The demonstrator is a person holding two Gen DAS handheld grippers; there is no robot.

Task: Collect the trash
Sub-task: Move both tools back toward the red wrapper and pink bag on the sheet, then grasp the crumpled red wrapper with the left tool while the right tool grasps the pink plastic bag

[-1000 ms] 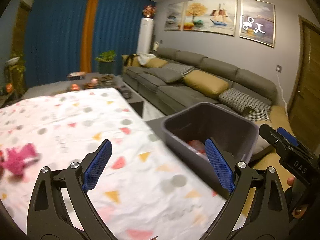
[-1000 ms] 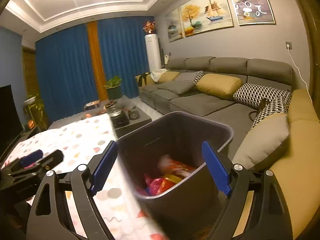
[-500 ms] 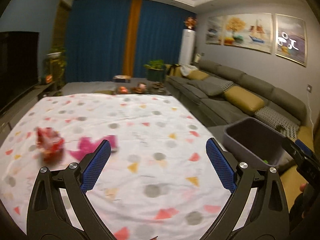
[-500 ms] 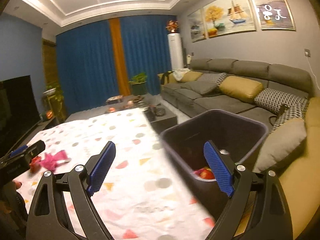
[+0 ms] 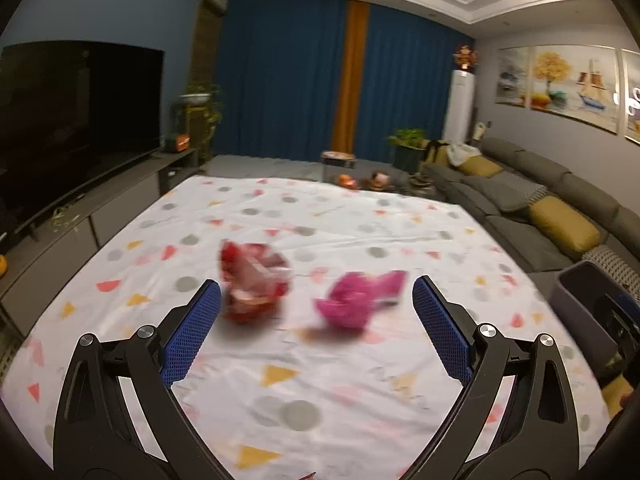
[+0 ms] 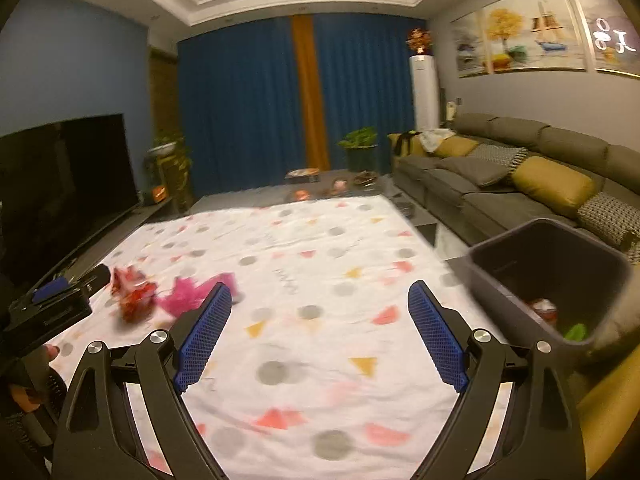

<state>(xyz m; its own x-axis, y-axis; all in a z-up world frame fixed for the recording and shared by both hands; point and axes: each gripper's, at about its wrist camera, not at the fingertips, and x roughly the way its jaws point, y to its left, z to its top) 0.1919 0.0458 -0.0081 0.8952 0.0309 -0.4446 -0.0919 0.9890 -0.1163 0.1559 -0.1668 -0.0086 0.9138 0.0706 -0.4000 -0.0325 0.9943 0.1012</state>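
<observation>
Trash lies on the dotted cloth [image 5: 320, 380] that covers the table. Two bits are left out: a red wrapper [image 5: 254, 286] and a pink wrapper [image 5: 358, 300]. They sit side by side, near each other but not touching. Both look blurry, so the shapes are hard to make out.

The left tongs [image 5: 316, 334] are wide open and hold nothing. Both wrappers lie straight ahead of them, a little farther up the cloth. The red wrapper is just past the left finger [image 5: 192, 330]. The pink wrapper sits closer to the right finger [image 5: 438, 330], with its long side running left to right, across the gap.

The right tongs [image 6: 318, 334] are wide open too, and empty. From them, the wrappers are off to the left, past the blue finger [image 6: 204, 334]. The pink wrapper [image 6: 192, 294] is the nearer one there, and the red wrapper [image 6: 134, 292] is beyond it.

The bin [image 6: 520, 312] stands at the right edge of the table, beside the right tongs. Some trash is already in it.

I think the left tongs are the better pick for the next grab, since the wrappers are right in front of them. They would need to go forward and down, then close on one wrapper. Those wrappers look thin and crinkly, so a grab could slip or catch the cloth as well.
</observation>
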